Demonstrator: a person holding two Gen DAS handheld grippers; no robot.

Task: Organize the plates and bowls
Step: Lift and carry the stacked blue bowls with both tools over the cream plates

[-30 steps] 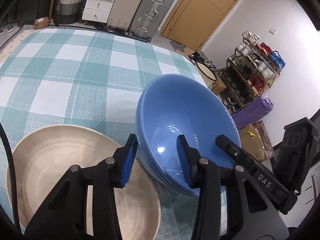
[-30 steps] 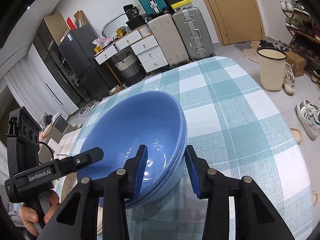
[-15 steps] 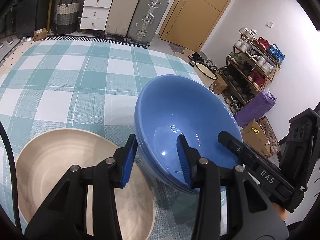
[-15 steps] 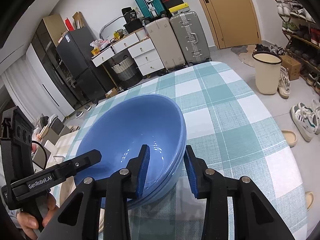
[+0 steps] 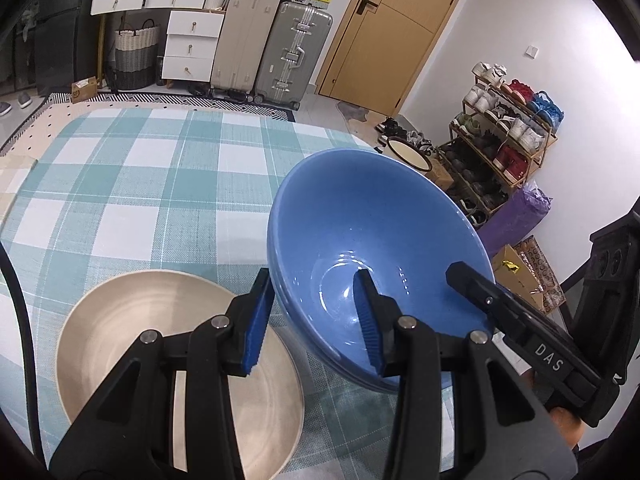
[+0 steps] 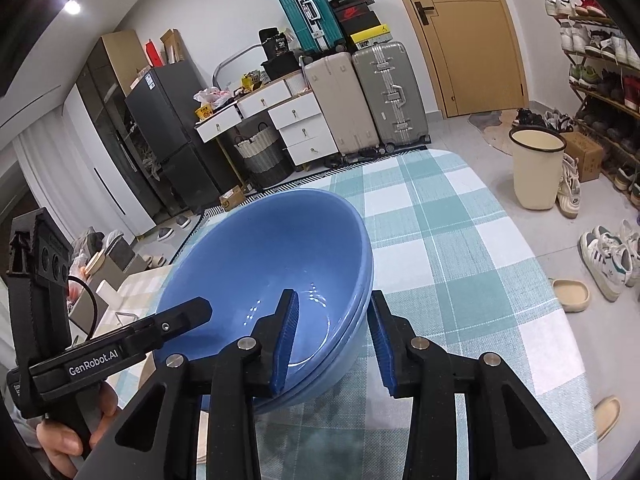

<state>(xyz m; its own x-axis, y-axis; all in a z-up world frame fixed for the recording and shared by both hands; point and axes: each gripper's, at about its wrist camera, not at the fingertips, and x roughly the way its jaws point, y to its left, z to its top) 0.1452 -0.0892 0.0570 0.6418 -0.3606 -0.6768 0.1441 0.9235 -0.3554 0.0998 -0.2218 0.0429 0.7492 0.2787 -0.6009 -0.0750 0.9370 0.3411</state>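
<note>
The blue bowls (image 5: 372, 240) are straddled at opposite rims by the left gripper (image 5: 314, 316) and right gripper (image 6: 334, 340), fingers spread; a beige plate (image 5: 120, 328) is beside them.

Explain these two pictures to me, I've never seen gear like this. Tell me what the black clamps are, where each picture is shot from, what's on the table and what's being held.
There is no robot here. A person holds a hand-operated clamp in each hand, each with two blue-padded fingers and a wide-angle camera looking along them. One picture comes from the left gripper, the other from the right gripper, so each view also shows the other tool across from it.

On the teal checked tablecloth lies a beige plate. The blue bowls look like two or three nested together, judging by the doubled rim. Each gripper has one finger inside and one outside the stack's wall, on opposite sides. The stack looks tilted, but whether it is lifted clear of the cloth, and how firmly the pads press, I cannot tell.
</note>
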